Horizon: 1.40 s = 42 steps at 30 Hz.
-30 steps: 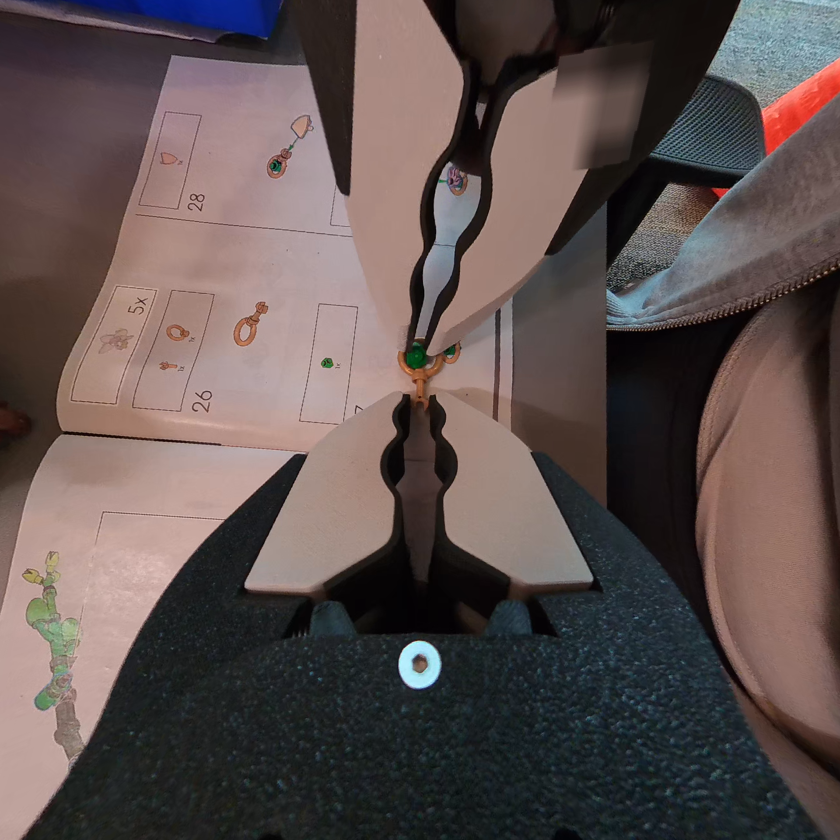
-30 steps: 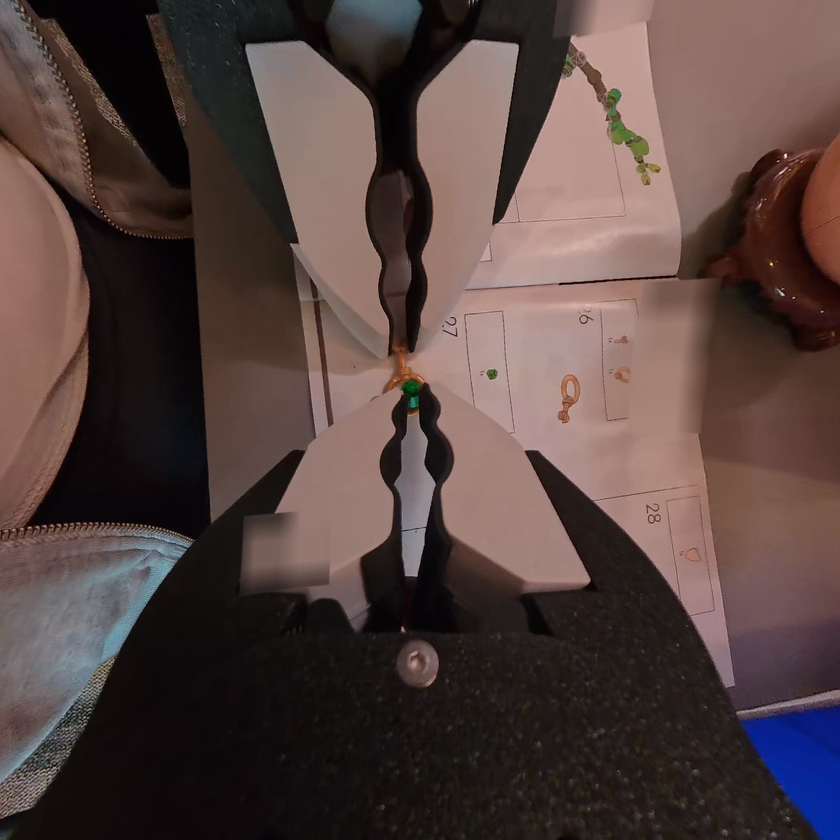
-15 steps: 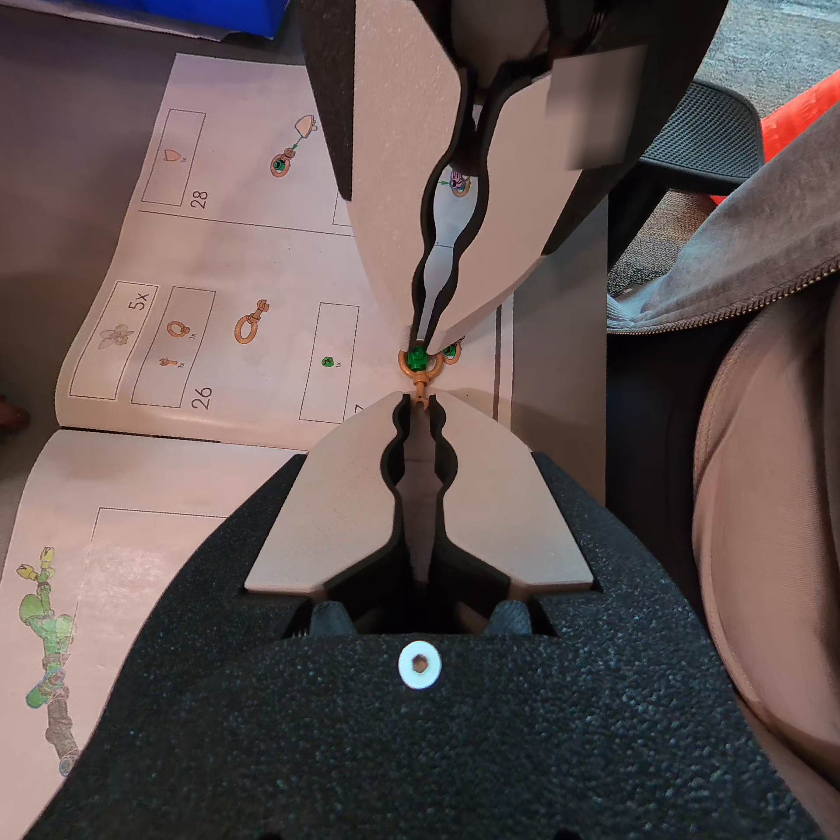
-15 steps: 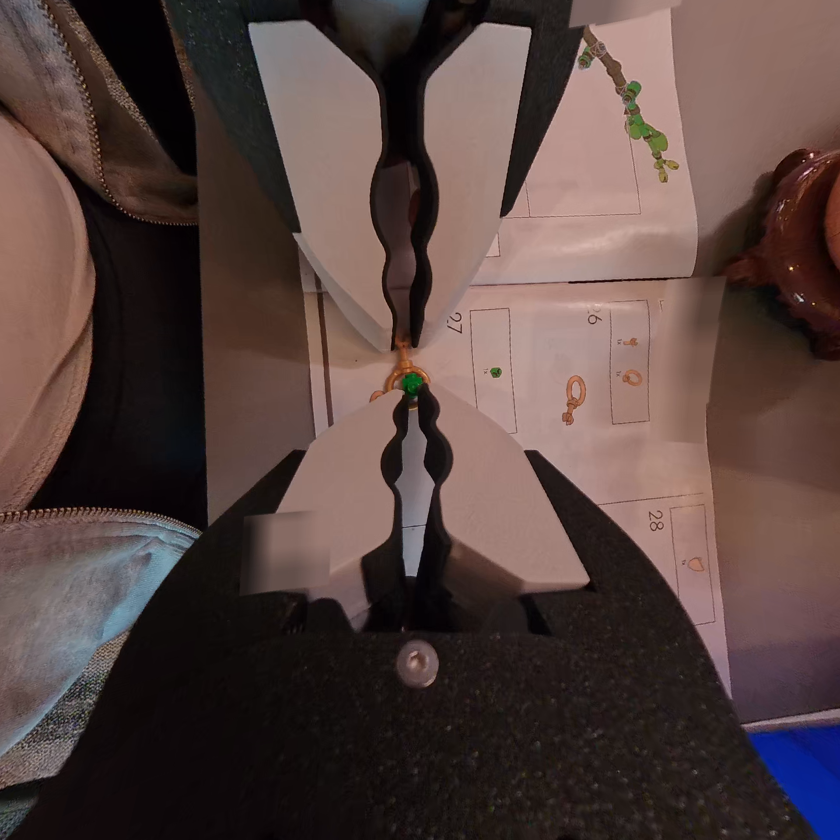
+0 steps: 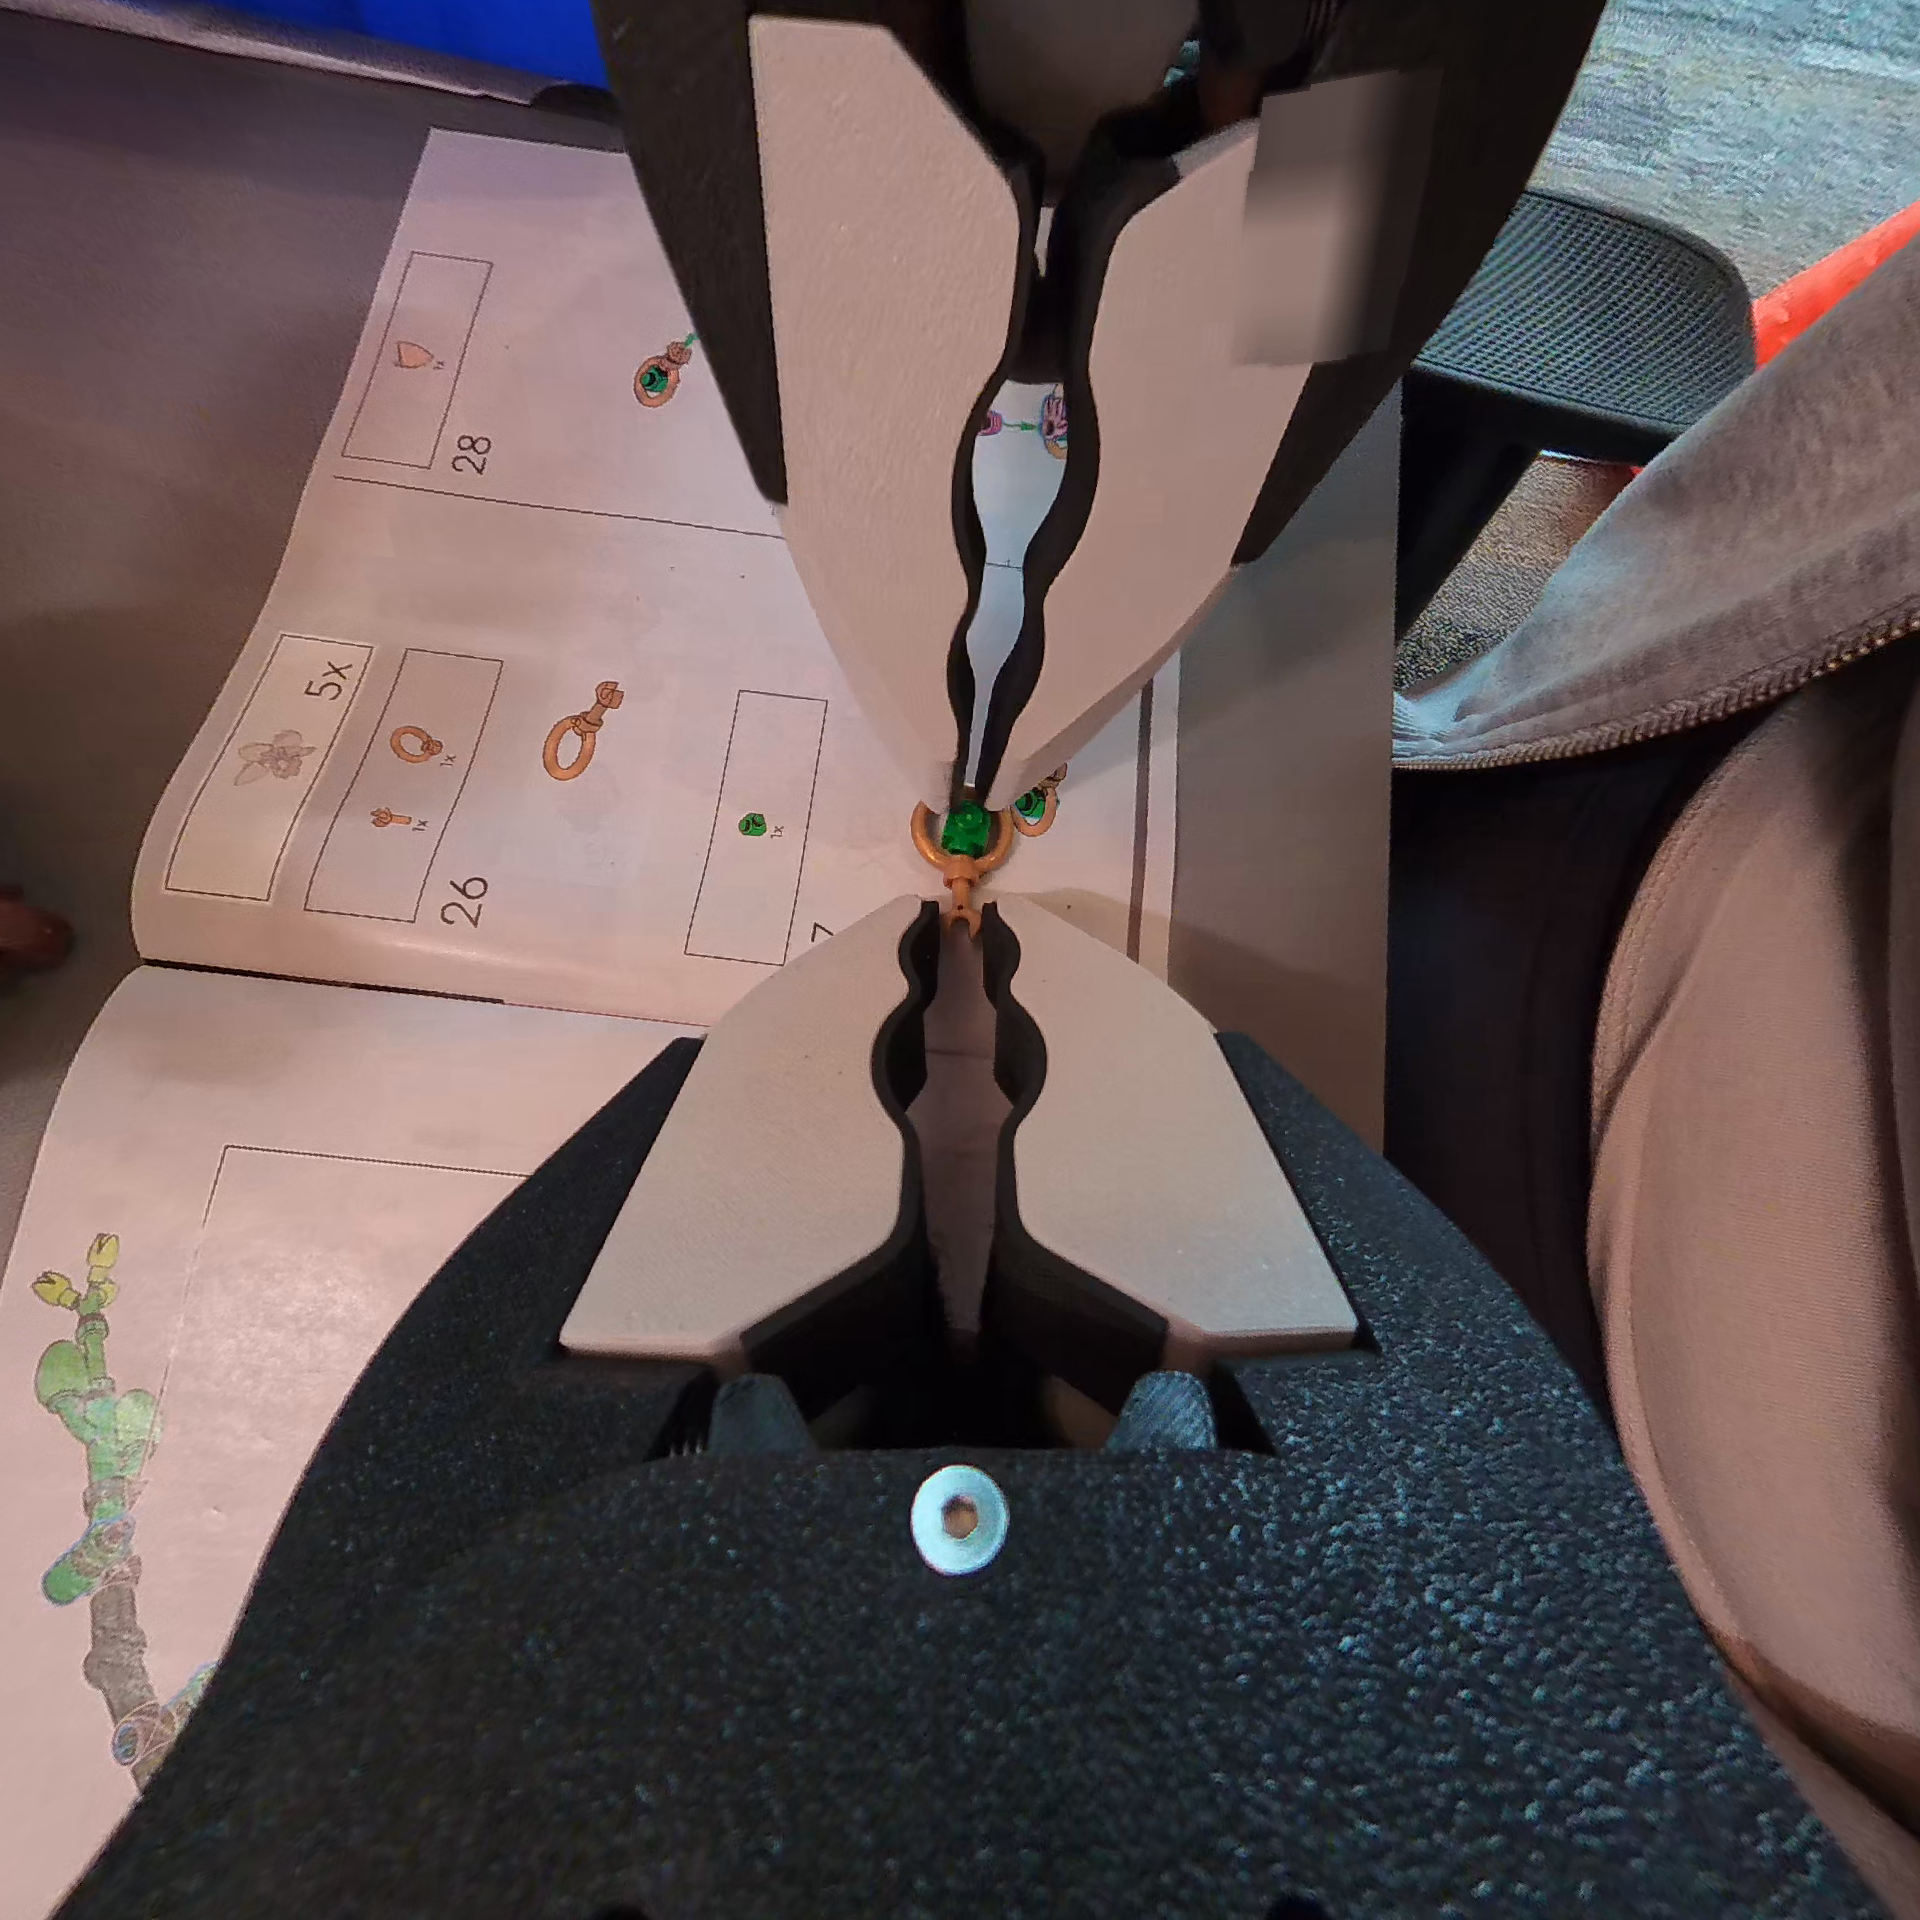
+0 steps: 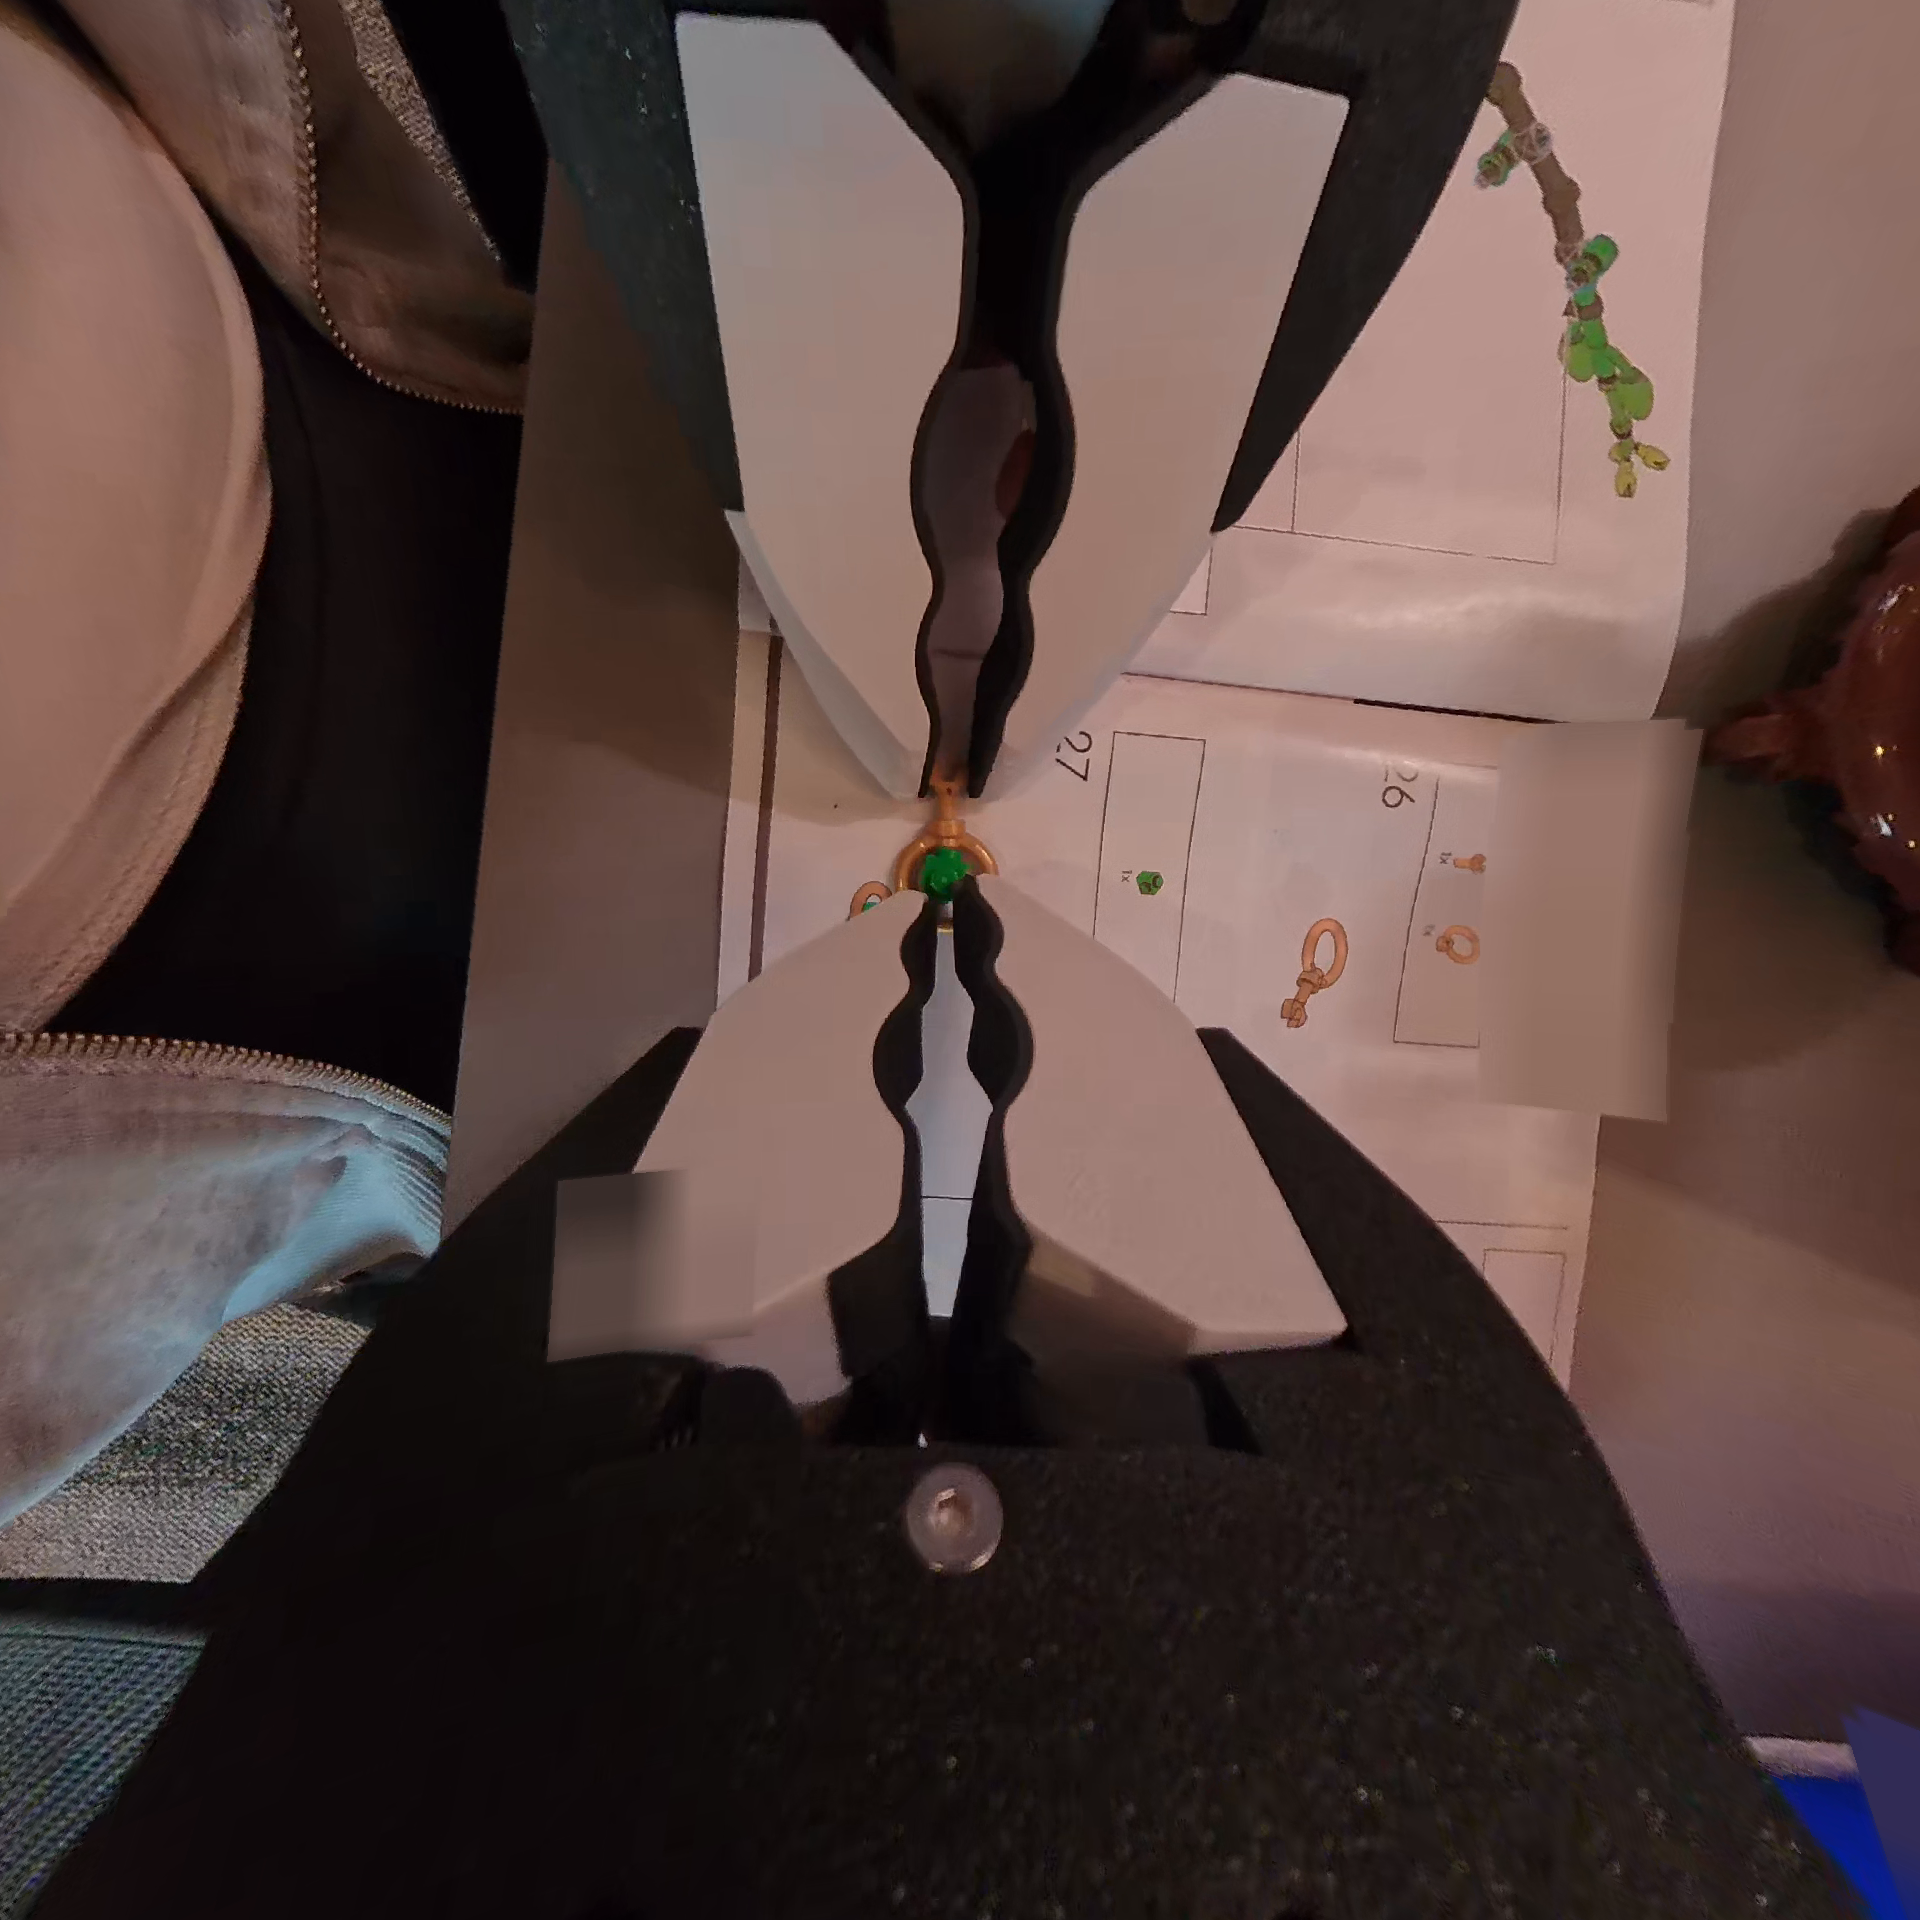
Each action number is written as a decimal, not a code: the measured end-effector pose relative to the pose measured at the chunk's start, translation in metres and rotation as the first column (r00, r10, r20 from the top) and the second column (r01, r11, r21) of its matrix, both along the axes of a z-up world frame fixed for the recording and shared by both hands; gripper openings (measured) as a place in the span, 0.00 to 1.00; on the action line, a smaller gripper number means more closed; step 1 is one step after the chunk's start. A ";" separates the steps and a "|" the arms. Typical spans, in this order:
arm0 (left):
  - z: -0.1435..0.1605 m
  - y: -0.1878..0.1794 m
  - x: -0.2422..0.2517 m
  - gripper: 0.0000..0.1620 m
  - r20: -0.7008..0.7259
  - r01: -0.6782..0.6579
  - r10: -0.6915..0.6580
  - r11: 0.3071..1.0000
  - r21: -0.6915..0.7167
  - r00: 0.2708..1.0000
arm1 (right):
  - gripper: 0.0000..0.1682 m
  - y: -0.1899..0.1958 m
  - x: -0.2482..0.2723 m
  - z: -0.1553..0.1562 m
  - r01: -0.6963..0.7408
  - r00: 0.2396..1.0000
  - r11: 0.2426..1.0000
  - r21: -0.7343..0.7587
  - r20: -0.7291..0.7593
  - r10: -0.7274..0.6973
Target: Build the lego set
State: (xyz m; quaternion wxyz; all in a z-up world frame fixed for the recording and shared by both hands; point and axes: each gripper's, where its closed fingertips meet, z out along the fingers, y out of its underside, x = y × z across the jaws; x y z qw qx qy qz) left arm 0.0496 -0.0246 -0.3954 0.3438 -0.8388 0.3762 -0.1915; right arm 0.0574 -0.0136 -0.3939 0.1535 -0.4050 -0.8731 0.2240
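In the left wrist view my left gripper (image 5: pixel 961 920) is shut on the stem of a small tan ring piece (image 5: pixel 962 881). My right gripper (image 5: pixel 971 792) comes in from the top, tip to tip, shut on a tiny green stud (image 5: pixel 964 831) that sits inside the ring. In the right wrist view my right gripper (image 6: pixel 940 909) pinches the green stud (image 6: pixel 942 871), and the left gripper (image 6: pixel 951 784) holds the tan ring piece (image 6: pixel 948 826) from above. Both are held above the open instruction booklet (image 5: pixel 520 623).
The booklet (image 6: pixel 1299 831) lies on a grey table. A glossy brown object (image 6: pixel 1860 727) stands at its edge. A blue bin (image 5: pixel 312 21) is beyond the booklet. A person's grey jacket (image 5: pixel 1714 571) and a black chair (image 5: pixel 1579 312) are beside the table. My two grippers' fingertips are within a few centimetres of each other. The glossy brown object (image 6: pixel 1860 727) is about equally far from each gripper, around 15 cm.
Both grippers stay shut and tip to tip, with the stud in the ring. The pair has drifted slightly over the booklet, which slides sideways in the right wrist view.
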 end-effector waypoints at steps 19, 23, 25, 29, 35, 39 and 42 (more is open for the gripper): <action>0.000 0.001 0.000 0.04 0.011 0.001 -0.001 1.000 0.007 1.000 | 0.03 -0.002 -0.004 0.000 -0.007 1.000 1.000 0.025 -0.024 0.008; 0.000 0.001 0.000 0.04 0.017 -0.003 0.003 1.000 0.004 1.000 | 0.03 -0.003 -0.005 0.000 0.026 0.999 1.000 0.014 -0.036 -0.026; 0.000 0.001 0.000 0.04 0.020 -0.006 0.006 1.000 0.004 1.000 | 0.03 -0.003 -0.005 0.000 0.035 0.998 0.999 0.009 -0.045 -0.035; 0.000 0.001 0.000 0.04 0.015 -0.005 0.005 1.000 0.014 1.000 | 0.03 -0.003 -0.005 0.001 0.060 0.994 0.998 -0.007 -0.086 -0.060; 0.001 0.000 0.000 0.05 0.051 -0.014 0.015 0.999 -0.028 0.999 | 0.03 0.000 -0.001 0.002 0.128 0.980 0.987 -0.099 -0.140 -0.141; 0.002 -0.002 0.000 0.08 0.062 -0.024 0.027 0.998 -0.060 0.998 | 0.04 0.007 0.004 0.012 0.166 0.960 0.975 -0.145 -0.201 -0.194; 0.003 -0.002 -0.002 0.11 0.049 -0.033 0.036 0.997 -0.067 0.998 | 0.04 0.011 0.007 0.019 0.196 0.942 0.961 -0.195 -0.234 -0.240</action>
